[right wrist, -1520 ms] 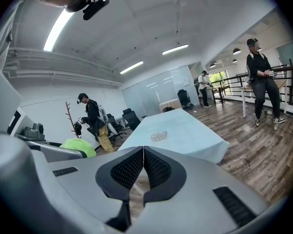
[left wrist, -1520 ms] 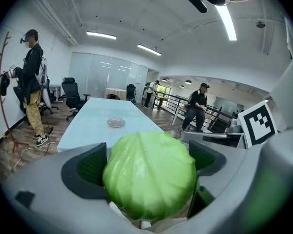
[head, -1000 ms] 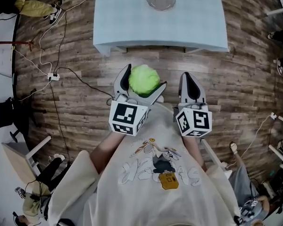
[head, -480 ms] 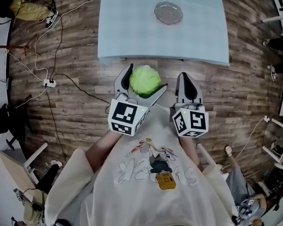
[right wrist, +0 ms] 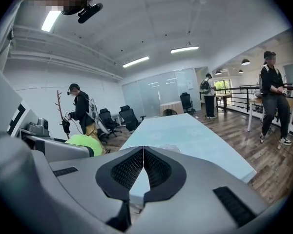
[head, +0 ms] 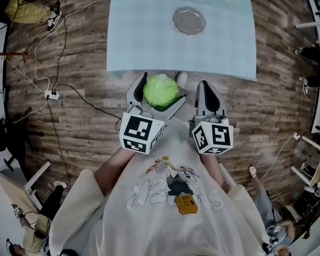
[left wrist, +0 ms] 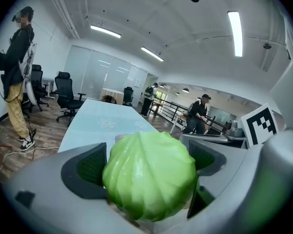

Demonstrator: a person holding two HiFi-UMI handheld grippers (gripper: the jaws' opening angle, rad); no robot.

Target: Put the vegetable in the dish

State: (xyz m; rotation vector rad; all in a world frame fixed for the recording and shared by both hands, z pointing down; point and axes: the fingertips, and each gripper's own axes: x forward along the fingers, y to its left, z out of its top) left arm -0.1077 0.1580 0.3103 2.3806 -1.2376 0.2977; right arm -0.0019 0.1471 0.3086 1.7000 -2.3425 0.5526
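A round green cabbage (head: pixel 160 91) (left wrist: pixel 150 174) sits between the jaws of my left gripper (head: pixel 159 91) (left wrist: pixel 149 172), which is shut on it. I hold it in the air just short of the near edge of the pale blue table (head: pixel 144 41). A clear glass dish (head: pixel 189 20) stands on the table's far middle. In the left gripper view the cabbage hides most of that dish. My right gripper (head: pixel 209 92) (right wrist: pixel 143 168) is beside the left one, shut with nothing in it. The cabbage (right wrist: pixel 84 144) shows at its left.
Cables and a power strip (head: pixel 49 94) lie on the wooden floor at the left. Office chairs (left wrist: pixel 68 92) and people (right wrist: pixel 80 112) stand beyond the long table (right wrist: pixel 185 135). A person (right wrist: pixel 274 96) stands at the right by a railing.
Both grippers and the cabbage have come closer to the table's near edge. The table and dish now sit lower and larger in the head view.
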